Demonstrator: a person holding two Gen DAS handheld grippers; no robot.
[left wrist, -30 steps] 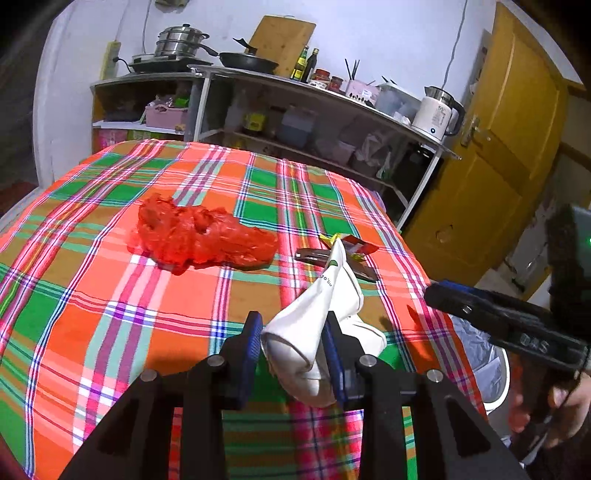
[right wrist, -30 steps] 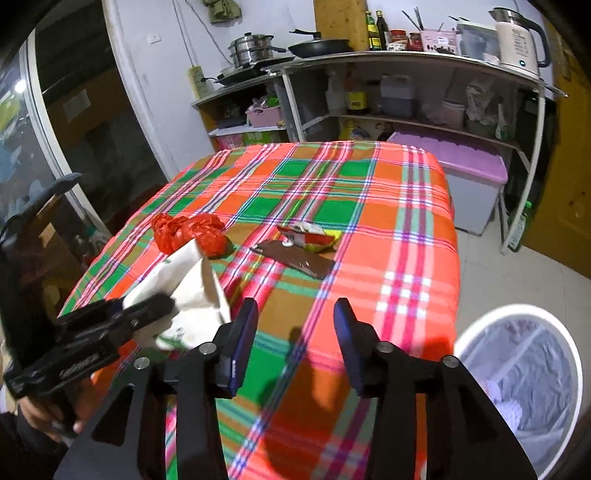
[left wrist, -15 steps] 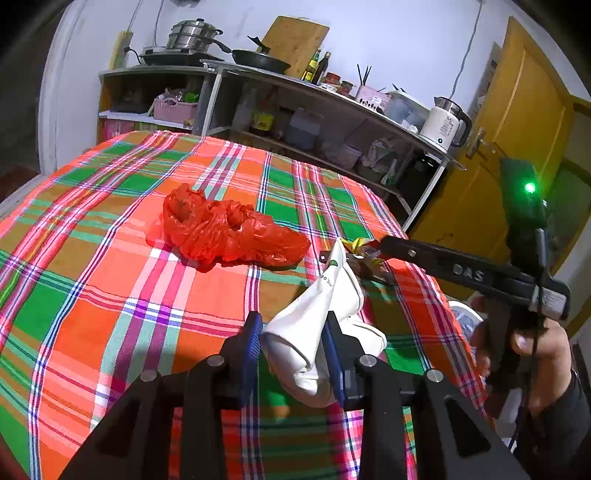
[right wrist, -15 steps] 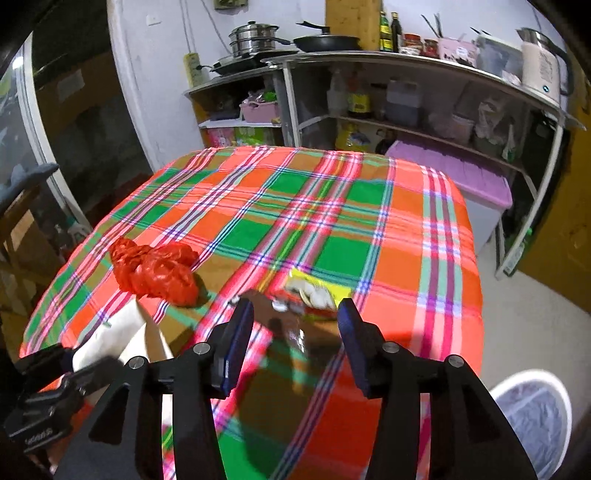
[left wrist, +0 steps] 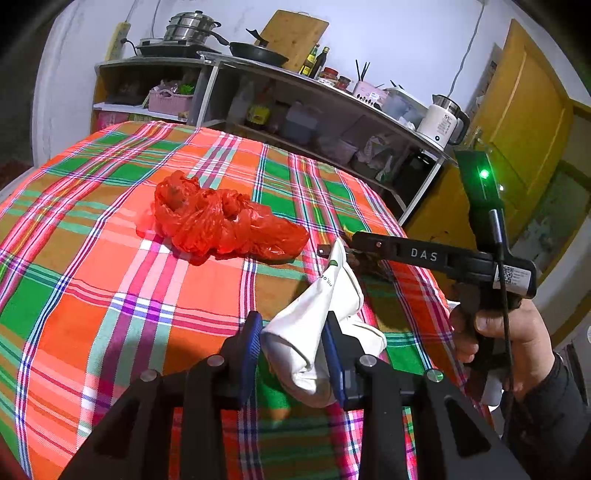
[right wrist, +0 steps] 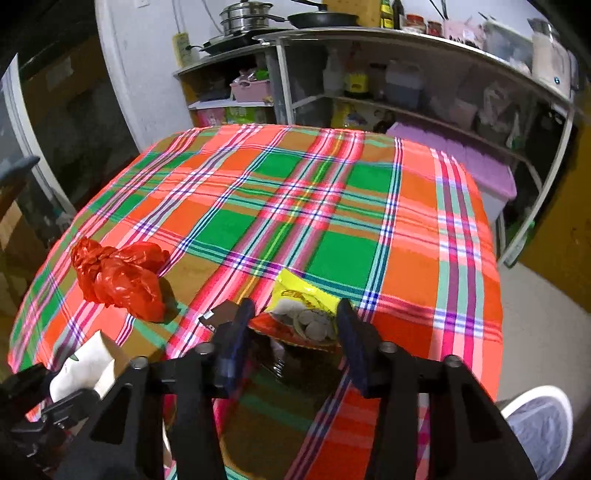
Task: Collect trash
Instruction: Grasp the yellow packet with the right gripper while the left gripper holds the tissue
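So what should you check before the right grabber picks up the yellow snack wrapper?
1. Left gripper grips the white paper trash: ok.
2. Right gripper fingers straddle the yellow snack wrapper; they have just been closing: ok.
3. Pads pressing the wrapper: not ok, gaps both sides.
4. Dark wrapper under the left finger stays out of the grab: cannot tell.
5. Red plastic bag clear of the fingers: ok.
6. Bin within reach: cannot tell.

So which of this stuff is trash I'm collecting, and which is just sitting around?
Job in hand:
white paper wrapper, clamped in left gripper
yellow snack packet, between right gripper's open jaws
red plastic bag
lined bin

Lying about:
kettle
frying pan
steamer pot
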